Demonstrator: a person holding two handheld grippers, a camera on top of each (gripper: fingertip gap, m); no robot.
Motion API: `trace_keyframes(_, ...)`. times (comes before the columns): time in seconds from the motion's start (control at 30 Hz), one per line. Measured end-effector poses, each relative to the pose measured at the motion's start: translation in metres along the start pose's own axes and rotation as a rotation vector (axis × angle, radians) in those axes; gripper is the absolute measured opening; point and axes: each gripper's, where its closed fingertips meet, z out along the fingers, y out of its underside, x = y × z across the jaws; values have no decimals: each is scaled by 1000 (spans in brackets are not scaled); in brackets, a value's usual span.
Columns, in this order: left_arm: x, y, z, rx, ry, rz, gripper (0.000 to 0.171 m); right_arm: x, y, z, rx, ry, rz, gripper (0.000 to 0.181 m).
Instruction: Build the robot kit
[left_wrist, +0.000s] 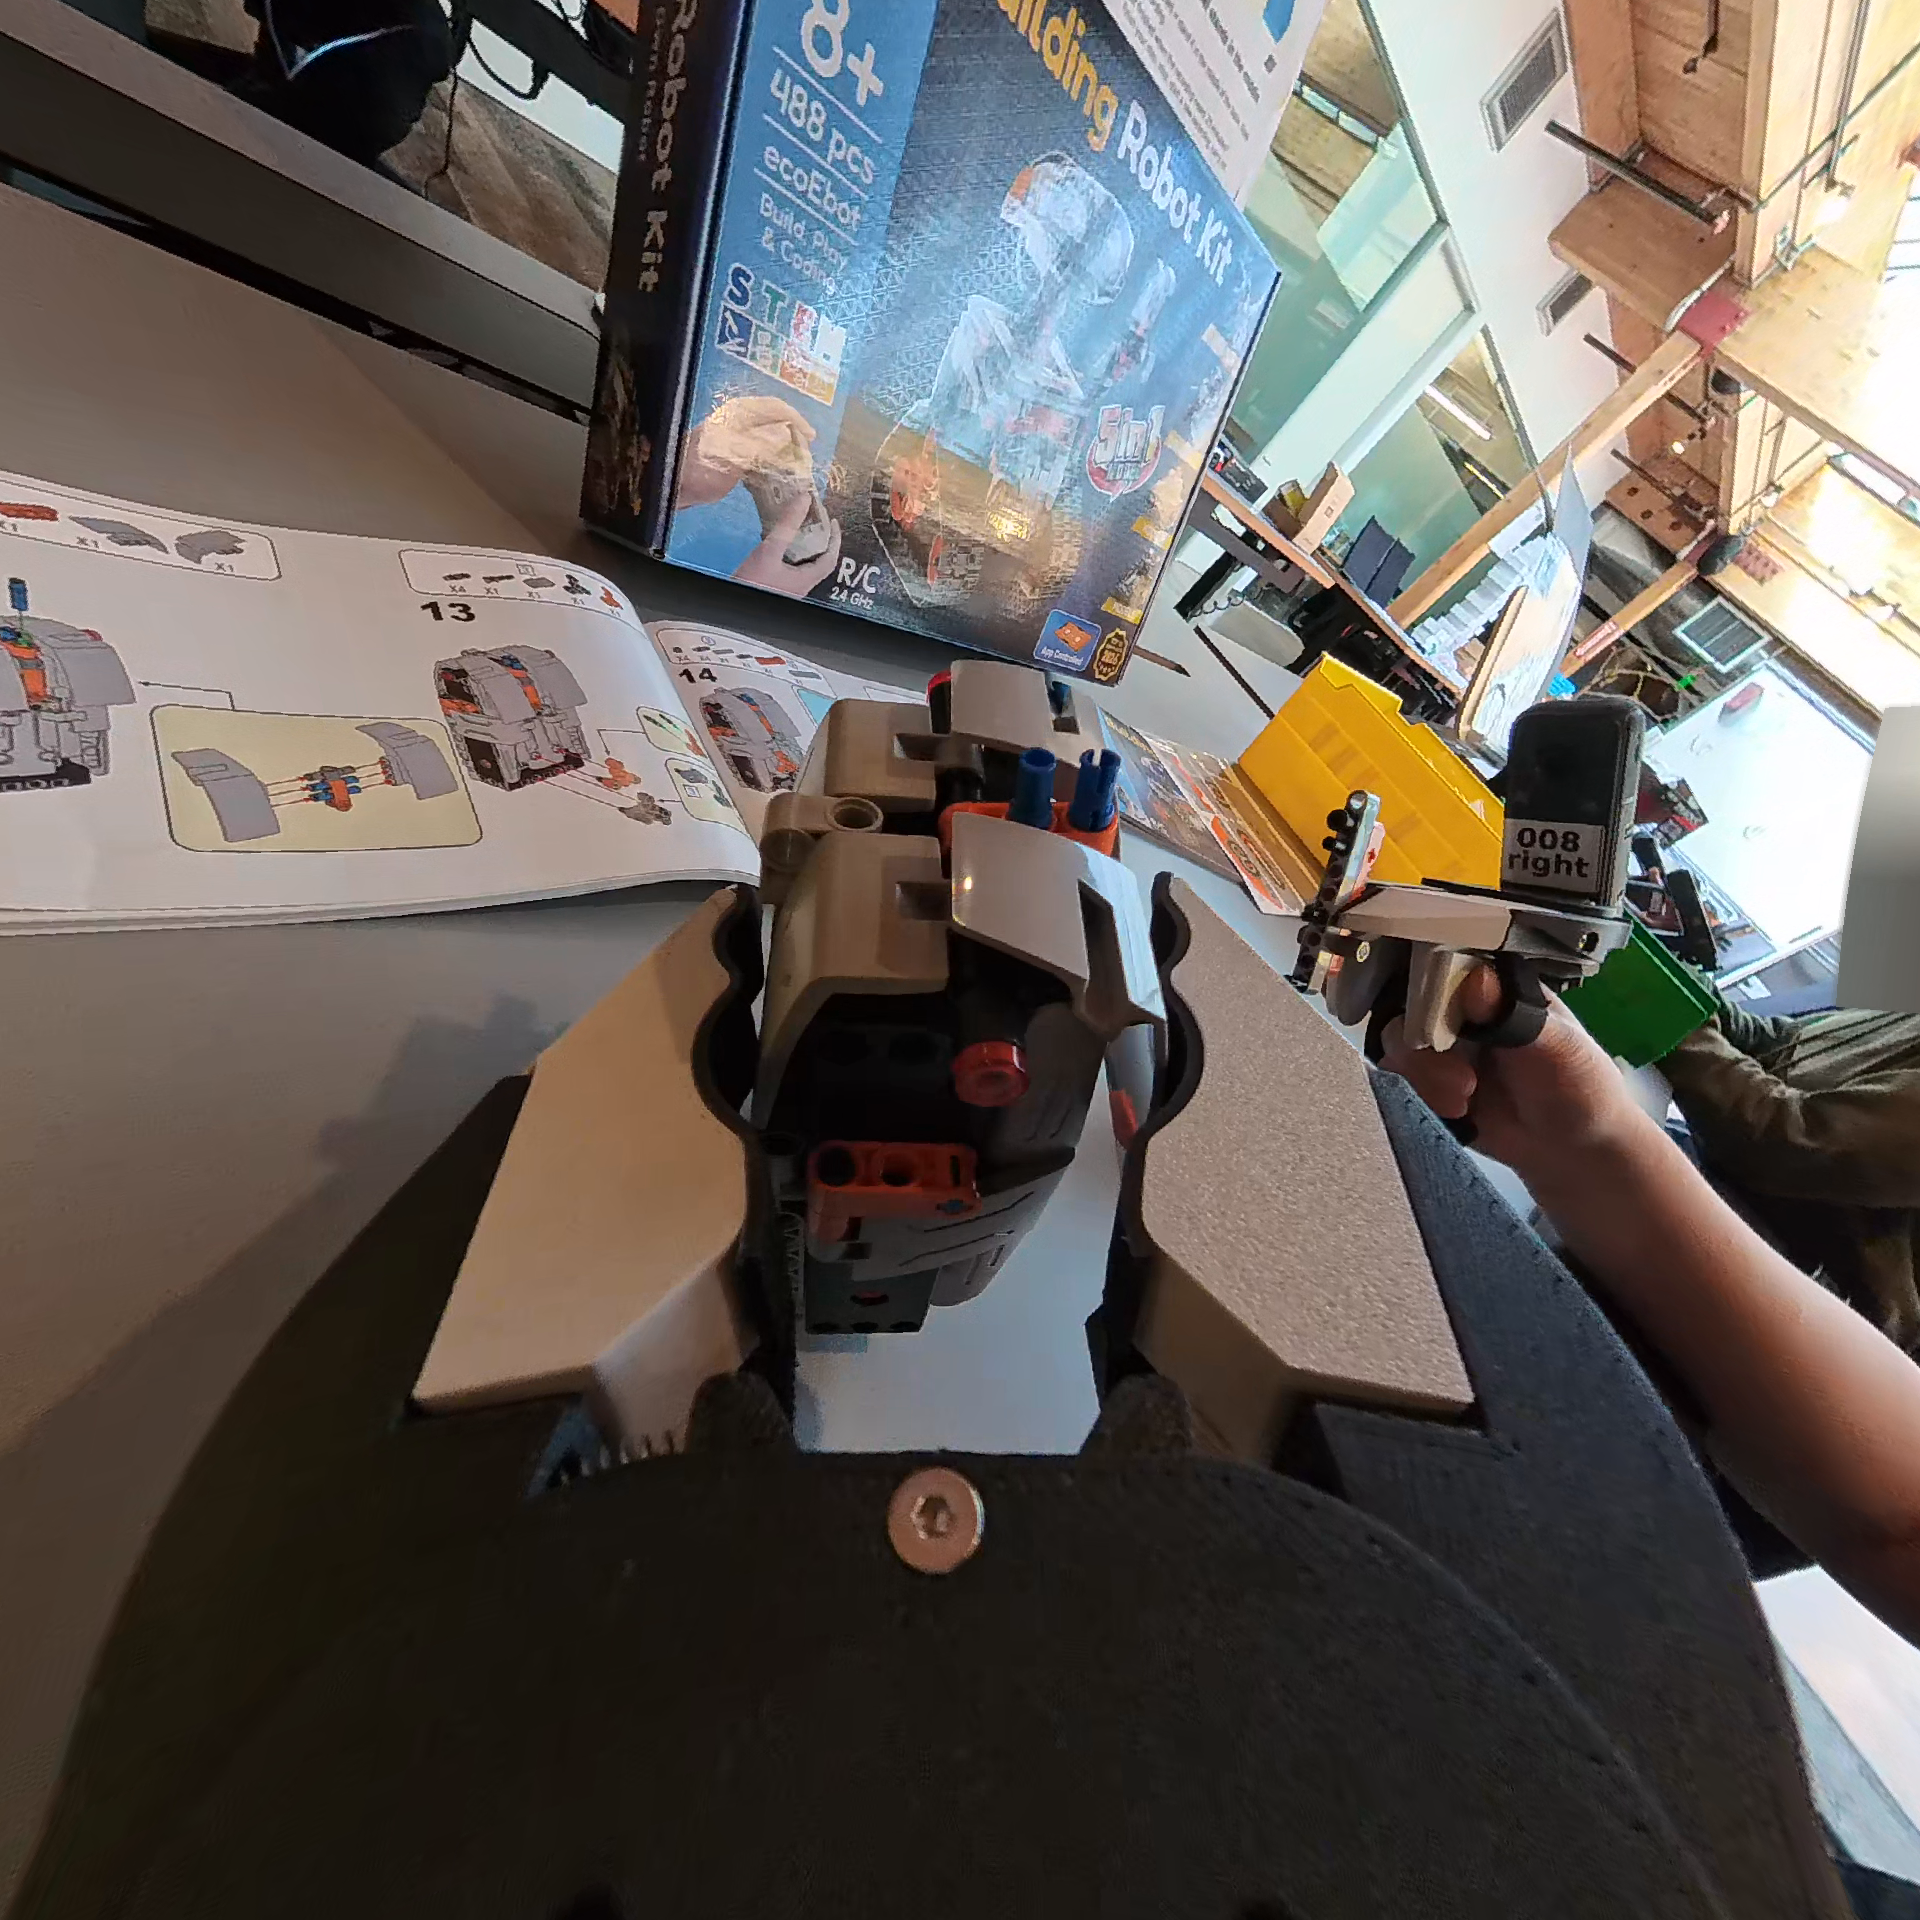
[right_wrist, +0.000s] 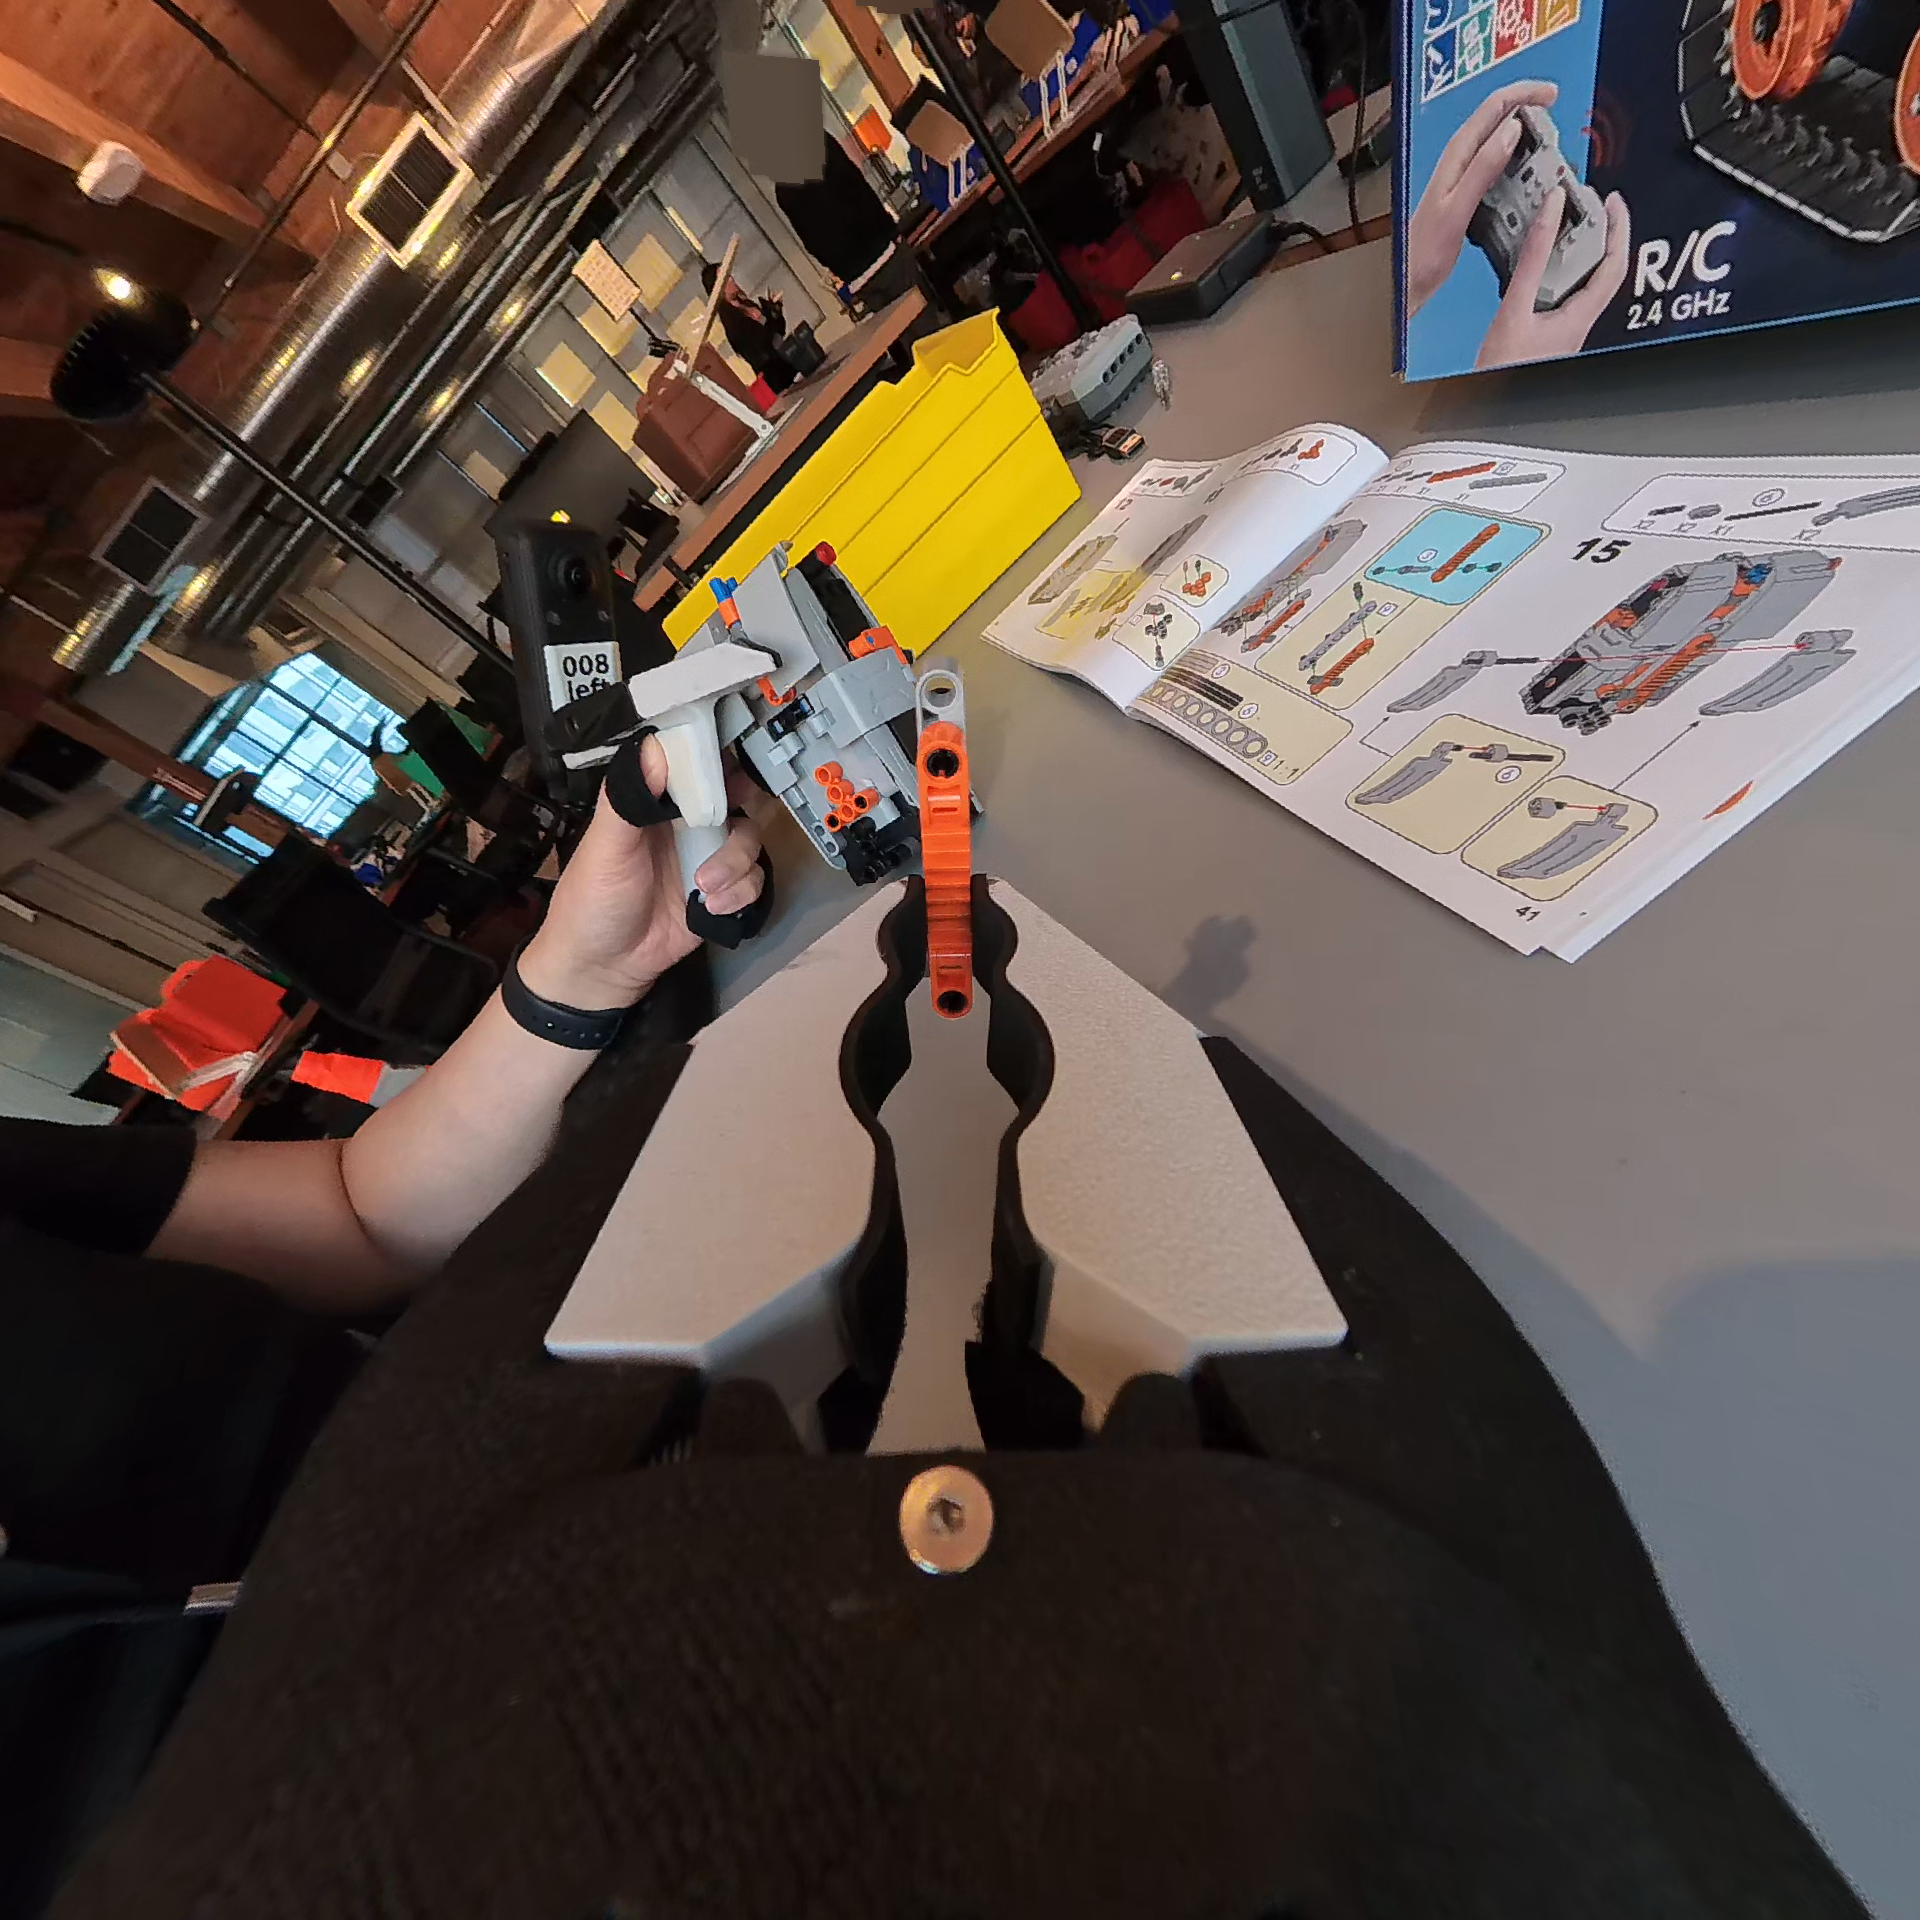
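My left gripper (left_wrist: 951, 935) is shut on a grey, black and orange brick-built model (left_wrist: 935, 997) with blue pins on top, and holds it above the grey table (left_wrist: 260, 1091). My right gripper (right_wrist: 948, 914) is shut on an orange toothed beam (right_wrist: 948, 831) with a light grey piece (right_wrist: 940, 694) at its far end. The beam points at the model (right_wrist: 831, 707), a short gap away. In the left wrist view, the right gripper (left_wrist: 1351, 920) is to the right of the model with the thin beam (left_wrist: 1340, 883) upright in its tips. The left gripper also shows in the right wrist view (right_wrist: 764, 675).
An open instruction booklet (left_wrist: 312, 727) (right_wrist: 1455, 675) lies on the table. A blue kit box (left_wrist: 935, 312) (right_wrist: 1662, 156) stands behind it. A yellow bin (left_wrist: 1361, 769) (right_wrist: 914, 488) and a green bin (left_wrist: 1642, 997) sit at the table's far side.
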Motion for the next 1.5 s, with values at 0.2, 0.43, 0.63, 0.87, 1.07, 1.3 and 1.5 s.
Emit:
trace_keyframes(0.2, -1, 0, -1, 5, 4, -15, 74, -1, -1, -1, 13, -32, 52, 7)
trace_keyframes(0.43, -2, -1, -1, 8, 7, -26, 74, -4, -2, -1, 19, -71, 91, 7)
trace_keyframes(0.63, -2, -1, -1, 9, 8, -31, 74, -4, 0, 0, 12, -67, 86, 7)
trace_keyframes(0.87, -3, -1, -1, 13, 12, -46, 75, -2, 1, 1, 8, -64, 89, 7)
trace_keyframes(1.07, -3, -2, -1, 15, 17, -60, 74, -1, 3, 2, 3, -62, 92, 7)
trace_keyframes(1.3, -4, -2, -2, 14, 18, -62, 75, 0, 3, 2, 0, -61, 95, 7)
trace_keyframes(1.5, -4, -2, -2, 13, 18, -64, 74, 0, 4, 2, -2, -57, 90, 7)
